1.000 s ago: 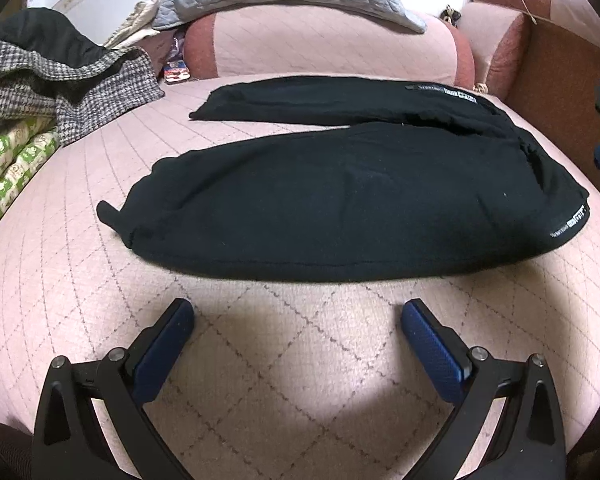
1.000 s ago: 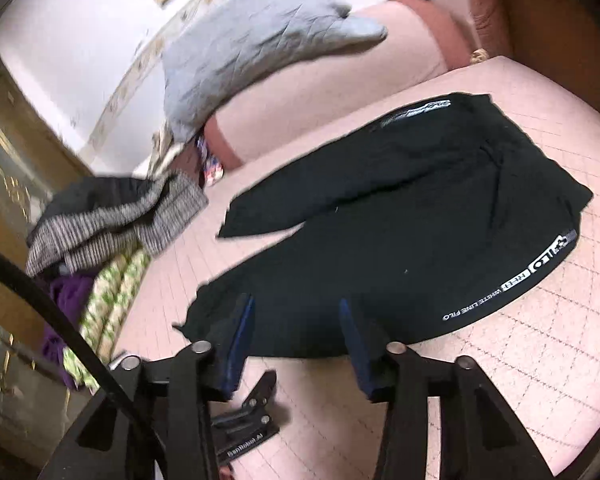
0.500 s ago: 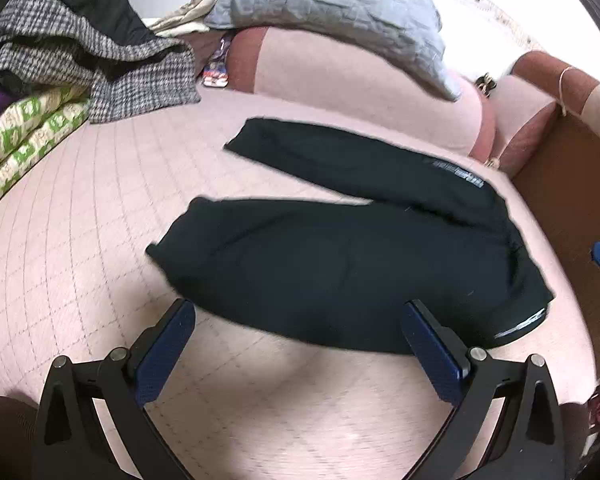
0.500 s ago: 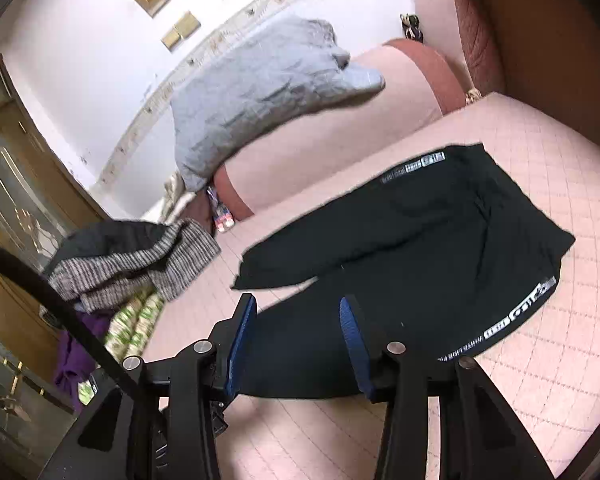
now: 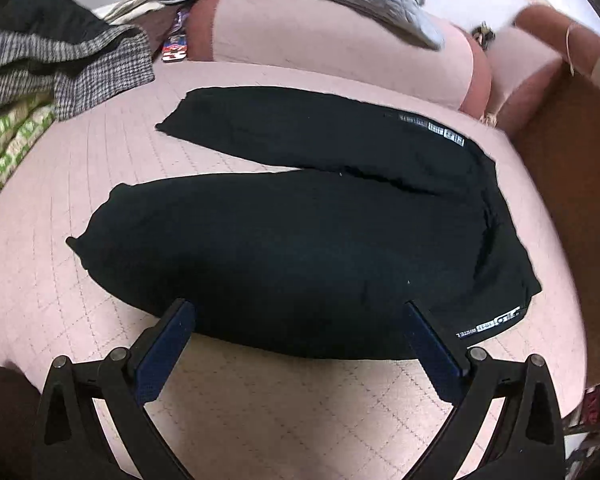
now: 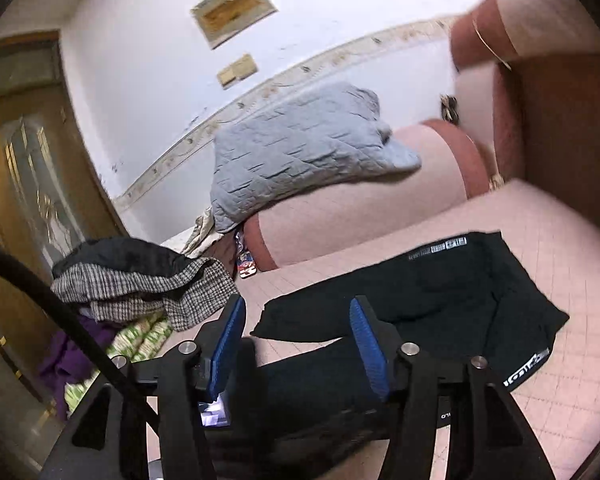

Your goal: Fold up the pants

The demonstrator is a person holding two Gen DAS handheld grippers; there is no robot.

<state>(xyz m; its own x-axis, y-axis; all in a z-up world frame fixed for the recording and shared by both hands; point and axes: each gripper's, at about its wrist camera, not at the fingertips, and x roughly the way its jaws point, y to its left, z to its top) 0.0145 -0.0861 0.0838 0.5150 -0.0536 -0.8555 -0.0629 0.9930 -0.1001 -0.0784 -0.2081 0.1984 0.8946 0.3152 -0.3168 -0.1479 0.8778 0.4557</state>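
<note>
Black pants (image 5: 308,240) lie flat on the pink quilted bed (image 5: 60,184), legs spread apart toward the left, waistband with white lettering at the right. My left gripper (image 5: 300,312) is open and empty, its blue pads over the near edge of the near leg. In the right wrist view the pants (image 6: 440,300) lie beyond my right gripper (image 6: 296,320), which is open and empty and held above the bed. The left gripper's body shows just below it.
A grey quilted pillow (image 6: 300,148) rests on a pink bolster (image 5: 320,40) at the back. A heap of checked and dark clothes (image 5: 60,60) and a green-patterned cloth (image 5: 8,140) lie at the left. A brown headboard (image 5: 568,180) bounds the right side.
The left gripper has come closer to the pants, its pads now over the near leg's edge. The right gripper has tilted upward, showing more wall and the left gripper below it.
</note>
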